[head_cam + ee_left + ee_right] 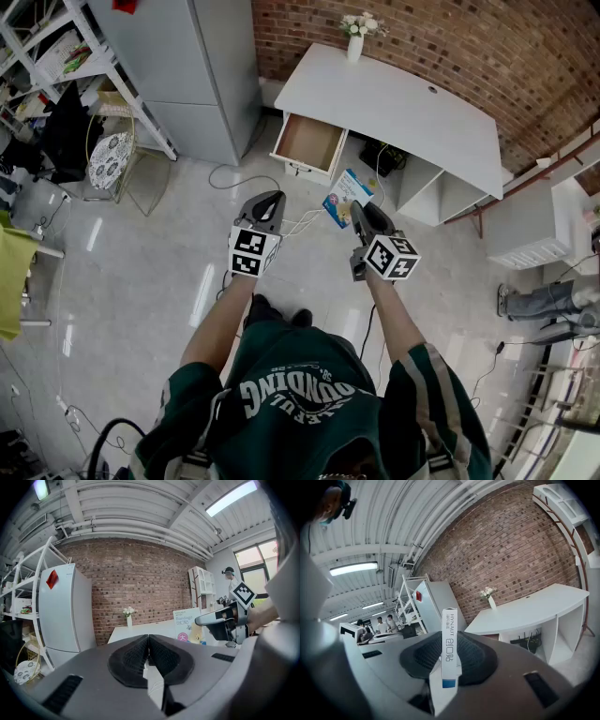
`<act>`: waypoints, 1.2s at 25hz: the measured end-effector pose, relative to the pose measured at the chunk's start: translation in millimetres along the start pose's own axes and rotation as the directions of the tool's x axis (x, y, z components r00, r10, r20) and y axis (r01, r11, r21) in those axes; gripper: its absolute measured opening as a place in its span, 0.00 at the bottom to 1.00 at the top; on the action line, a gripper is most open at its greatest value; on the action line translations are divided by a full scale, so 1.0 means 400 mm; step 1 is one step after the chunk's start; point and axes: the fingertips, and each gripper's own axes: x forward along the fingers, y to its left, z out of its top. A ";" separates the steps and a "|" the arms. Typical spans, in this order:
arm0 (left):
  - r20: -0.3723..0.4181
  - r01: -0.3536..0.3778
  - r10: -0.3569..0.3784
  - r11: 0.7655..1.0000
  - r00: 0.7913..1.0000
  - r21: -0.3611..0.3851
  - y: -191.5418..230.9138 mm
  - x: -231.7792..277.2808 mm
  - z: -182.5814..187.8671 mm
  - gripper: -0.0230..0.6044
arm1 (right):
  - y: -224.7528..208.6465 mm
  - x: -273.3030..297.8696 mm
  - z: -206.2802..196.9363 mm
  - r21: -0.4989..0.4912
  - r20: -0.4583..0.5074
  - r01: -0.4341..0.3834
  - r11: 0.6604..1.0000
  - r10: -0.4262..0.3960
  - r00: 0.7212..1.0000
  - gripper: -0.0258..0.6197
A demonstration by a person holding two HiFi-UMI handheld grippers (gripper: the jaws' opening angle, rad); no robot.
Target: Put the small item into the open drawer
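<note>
White bandage box (450, 665) tight between right tongs (451, 639); left tongs (148, 641) together, empty

White box (450, 644) with blue band, white desk (403, 108), red brick wall (450, 37), seemingly tan drawer (309, 141) interior

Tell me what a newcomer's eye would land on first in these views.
The white and blue bandage box stands out first, clamped upright between the jaws of the right gripper and held above the floor short of the white desk. Next comes the open drawer at the desk's left end, brown inside with nothing visible in it. The left gripper is shut and empty.
</note>
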 end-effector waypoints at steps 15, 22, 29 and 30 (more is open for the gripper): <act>-0.008 0.000 0.000 1.000 1.000 -0.010 0.000 0.014 -0.006 0.06 | -0.013 0.007 -0.014 0.004 -0.022 0.001 1.000 -0.001 1.000 0.21; -0.016 -0.005 0.005 1.000 1.000 -0.010 -0.008 0.016 -0.011 0.06 | -0.026 0.001 -0.017 0.021 -0.029 -0.002 1.000 0.003 1.000 0.21; -0.024 -0.008 0.008 1.000 1.000 -0.020 -0.028 0.004 -0.018 0.06 | -0.029 -0.012 -0.023 0.033 -0.037 -0.015 0.999 0.017 0.999 0.21; -0.026 -0.010 0.010 1.000 1.000 -0.022 -0.029 0.001 -0.021 0.06 | -0.028 -0.014 -0.025 0.035 -0.037 -0.018 0.999 0.019 0.999 0.21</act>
